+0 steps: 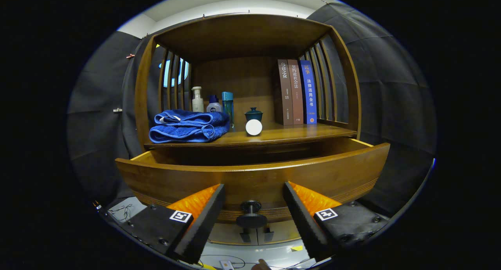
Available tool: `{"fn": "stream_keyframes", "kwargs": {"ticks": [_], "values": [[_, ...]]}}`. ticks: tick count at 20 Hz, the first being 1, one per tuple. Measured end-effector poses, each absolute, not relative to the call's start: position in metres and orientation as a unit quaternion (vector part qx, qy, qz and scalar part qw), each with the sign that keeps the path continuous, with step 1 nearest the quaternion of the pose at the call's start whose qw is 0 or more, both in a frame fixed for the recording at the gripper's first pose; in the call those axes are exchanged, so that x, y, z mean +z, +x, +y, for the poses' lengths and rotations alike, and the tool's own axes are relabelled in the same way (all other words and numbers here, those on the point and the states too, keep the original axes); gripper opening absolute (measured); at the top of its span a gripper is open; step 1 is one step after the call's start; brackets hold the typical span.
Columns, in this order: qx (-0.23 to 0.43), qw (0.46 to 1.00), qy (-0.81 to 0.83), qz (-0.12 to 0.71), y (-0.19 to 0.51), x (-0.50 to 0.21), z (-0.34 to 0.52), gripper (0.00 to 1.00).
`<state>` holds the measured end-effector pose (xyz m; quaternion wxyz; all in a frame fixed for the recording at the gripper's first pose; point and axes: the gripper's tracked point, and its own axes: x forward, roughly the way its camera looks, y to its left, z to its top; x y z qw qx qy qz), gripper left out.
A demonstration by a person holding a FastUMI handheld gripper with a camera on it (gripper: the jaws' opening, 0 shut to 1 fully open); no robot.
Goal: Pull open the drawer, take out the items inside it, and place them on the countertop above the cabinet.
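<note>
Claw gapes wide, empty, straddling the drawer knob; drawer open, contents hidden, so reaching in blind risks clipping its front.

Gripper-mounted, facing cabinet (close), level

The pulled-out drawer gapes open on top (its inside seems too dark to judge), while the folded towel, bottles, lidded cup and books crowd the countertop, and the gripper fingers straddle the knob, spread apart.

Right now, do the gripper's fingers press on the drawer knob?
No, the gripper is open, and the drawer knob sits untouched in the gap between its fingers.
</note>
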<state>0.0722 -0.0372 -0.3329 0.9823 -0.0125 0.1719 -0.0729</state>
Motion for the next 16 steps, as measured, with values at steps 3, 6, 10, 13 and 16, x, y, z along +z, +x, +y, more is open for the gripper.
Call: {"fn": "stream_keyframes", "kwargs": {"ticks": [3, 6, 10, 13, 16], "values": [[-0.071, 0.983, -0.016, 0.168, 0.089, -0.336, -0.04, 0.99], [-0.069, 0.984, -0.015, 0.167, 0.107, -0.341, -0.042, 0.99], [-0.068, 0.984, -0.013, 0.166, 0.125, -0.343, -0.044, 0.99], [-0.068, 0.984, -0.013, 0.164, 0.138, -0.347, -0.046, 0.99], [-0.069, 0.984, -0.014, 0.163, 0.143, -0.348, -0.047, 0.99]]}}
